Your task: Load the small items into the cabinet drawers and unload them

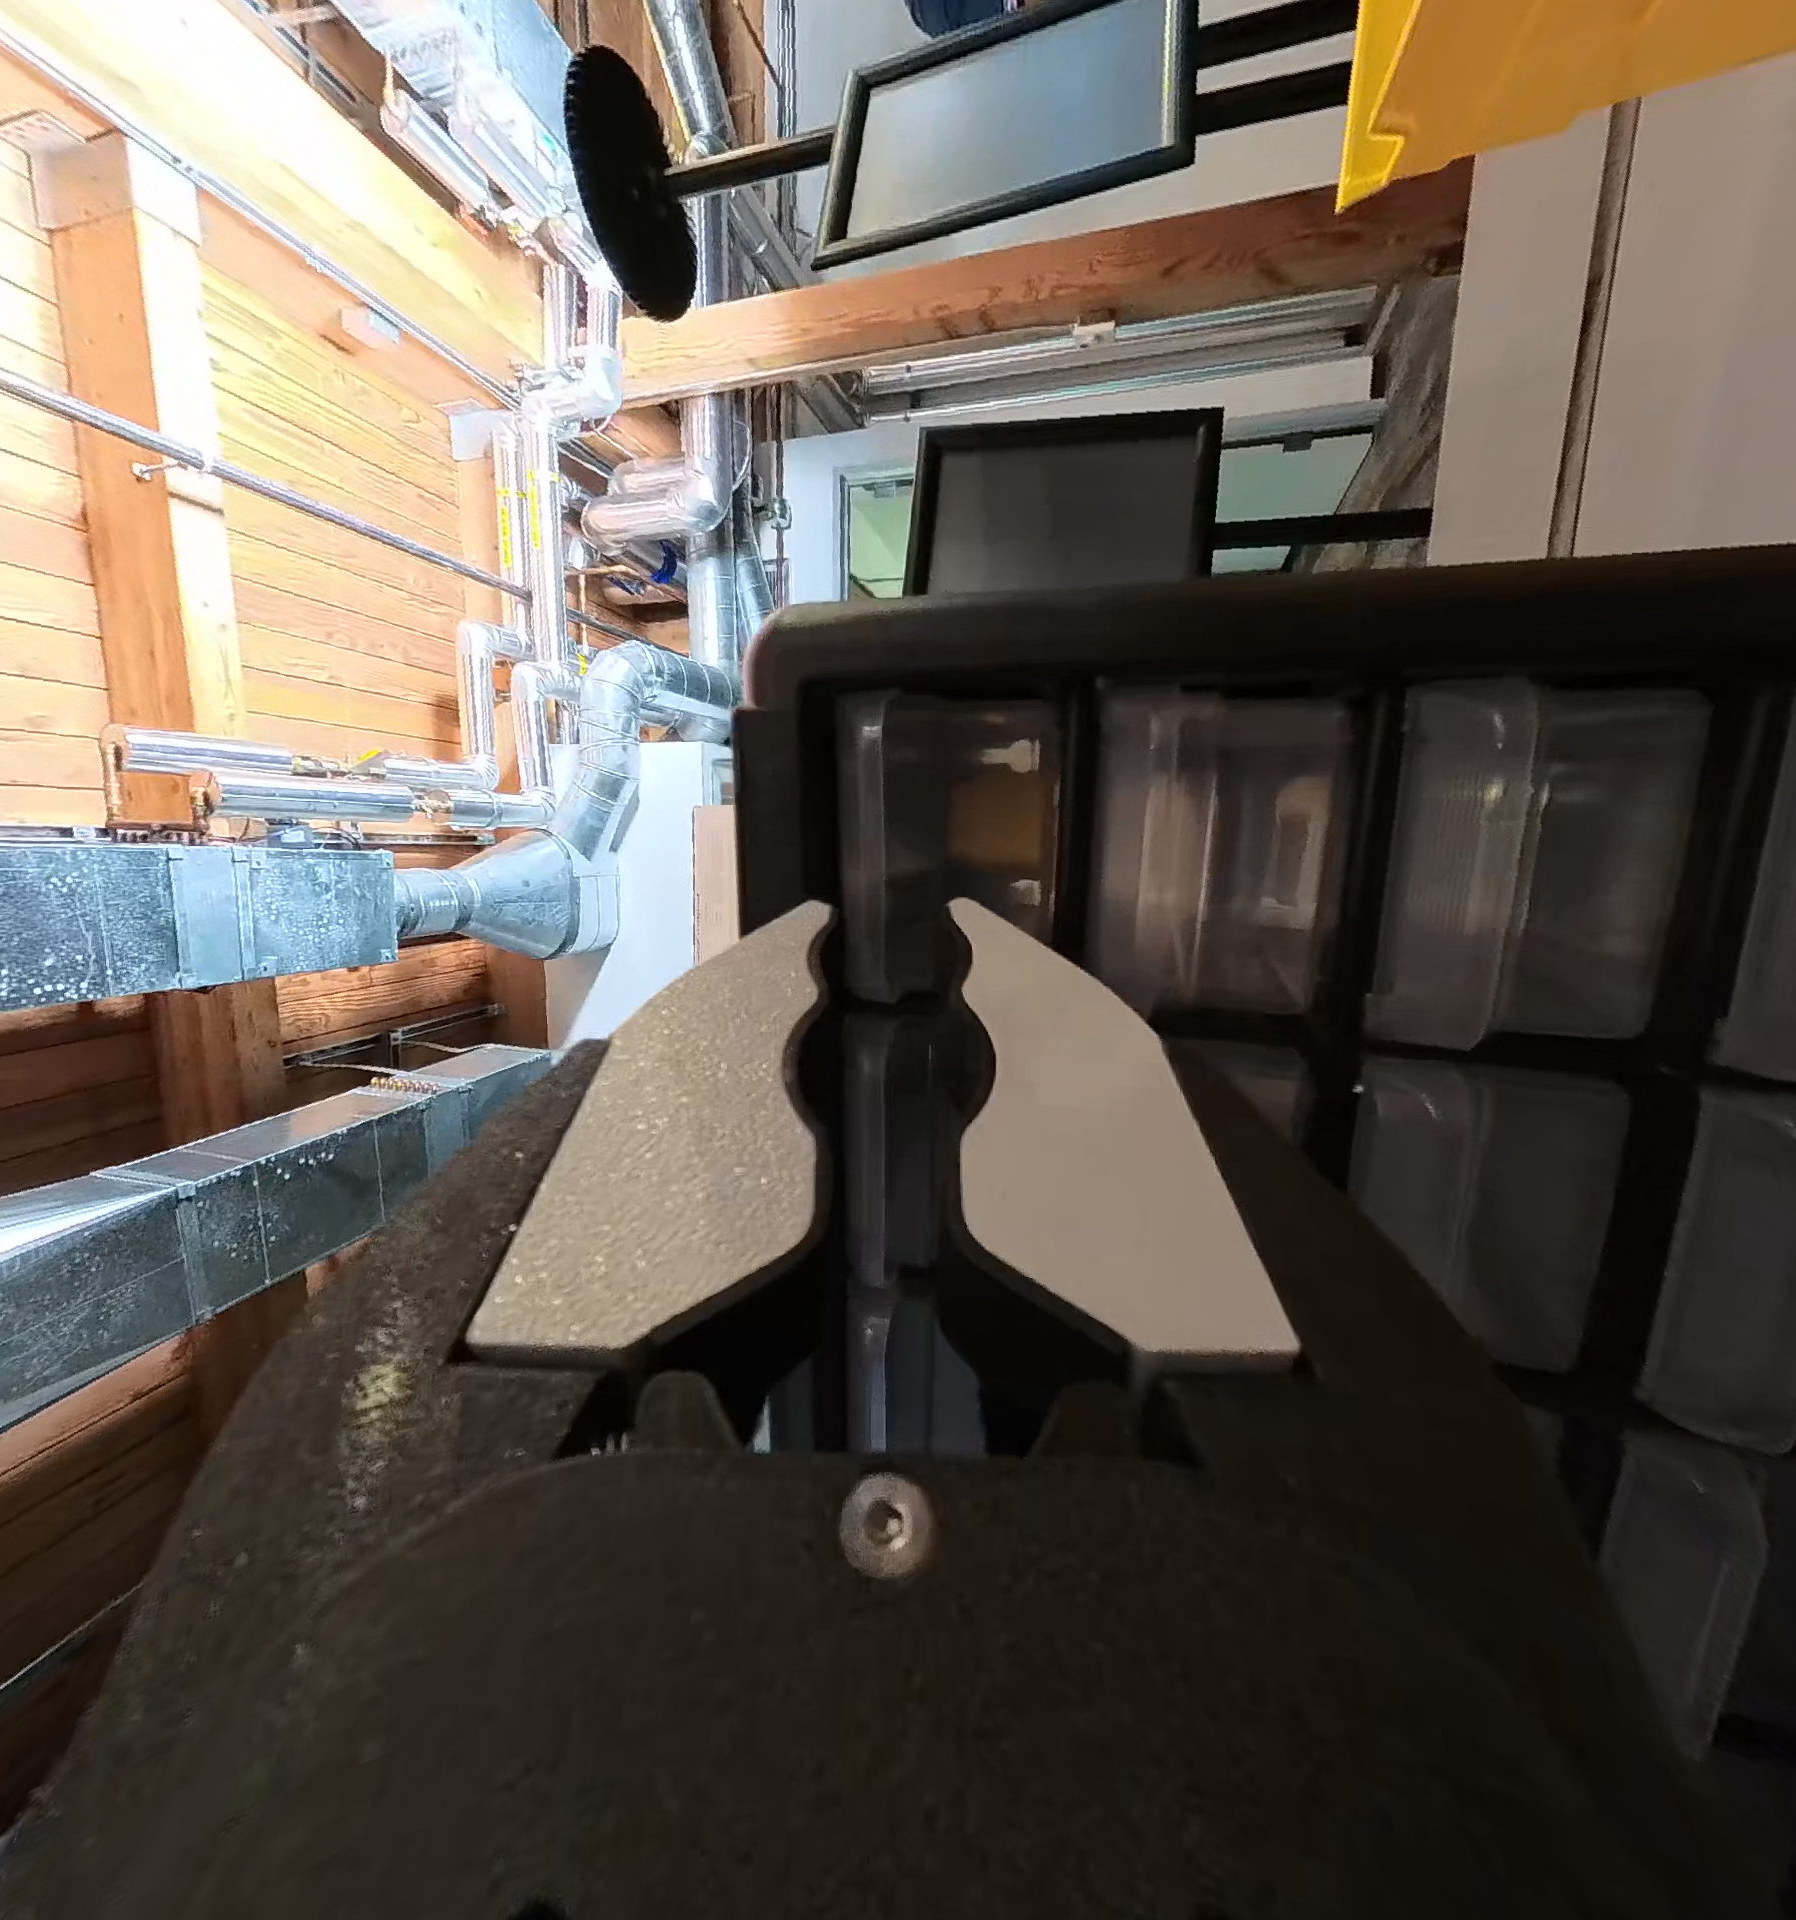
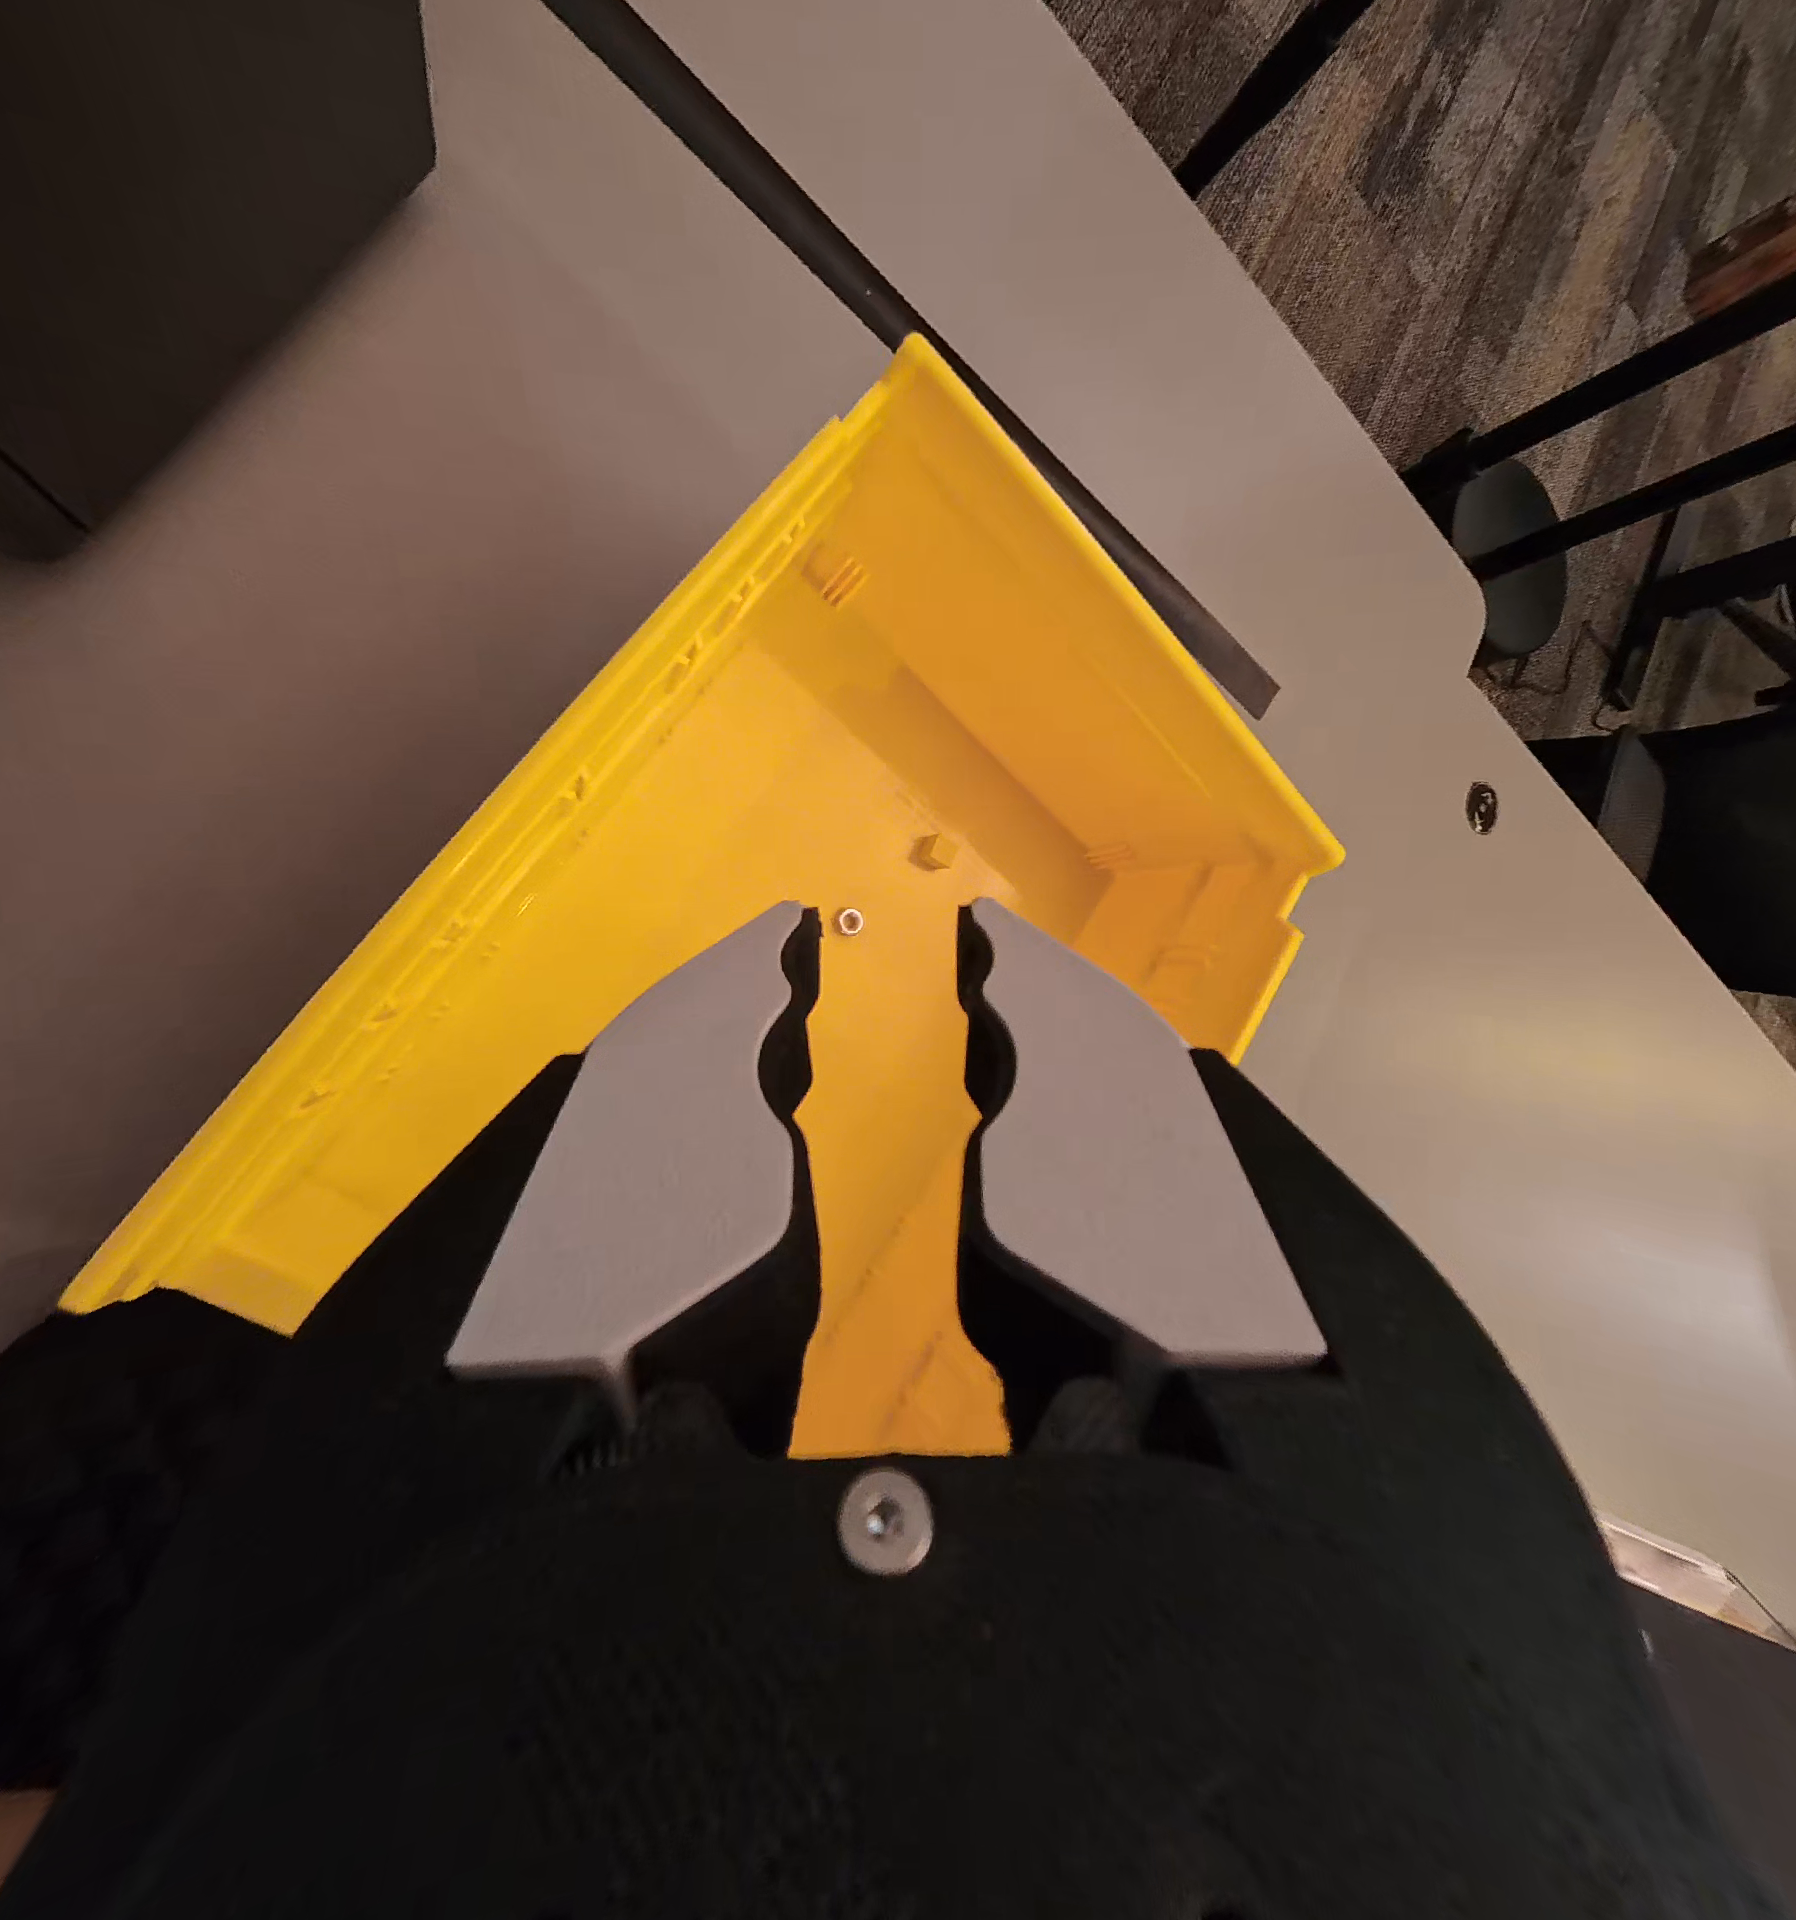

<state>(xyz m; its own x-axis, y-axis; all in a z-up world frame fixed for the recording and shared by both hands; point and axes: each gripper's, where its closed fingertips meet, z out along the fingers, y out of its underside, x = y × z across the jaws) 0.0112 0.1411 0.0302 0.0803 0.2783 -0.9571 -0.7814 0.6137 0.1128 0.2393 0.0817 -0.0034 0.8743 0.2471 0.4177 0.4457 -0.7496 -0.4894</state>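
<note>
Nut [image 2: 850, 921]: tiny metal ring on the floor of the yellow bin [image 2: 1029, 665], just ahead of the right gripper [image 2: 886, 912]; light, hard, likely to skid or roll on smooth plastic.
Right gripper: fingers narrowly apart, empty, over the bin floor.
Hold: judged best across the nut's outer rim, tips squared to the bin floor.
Left gripper [image 1: 889, 914]: fingers narrowly apart around a drawer pull [image 1: 878, 852] of the cabinet [image 1: 1289, 623], well away from the bin; contact unclear.
Drawers: clear, thin plastic, stiff, probably light.

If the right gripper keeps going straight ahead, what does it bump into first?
Probably the floor of the yellow bin: the right gripper points into it, with a tiny metal nut lying just ahead. Depth is hard to judge.
</note>
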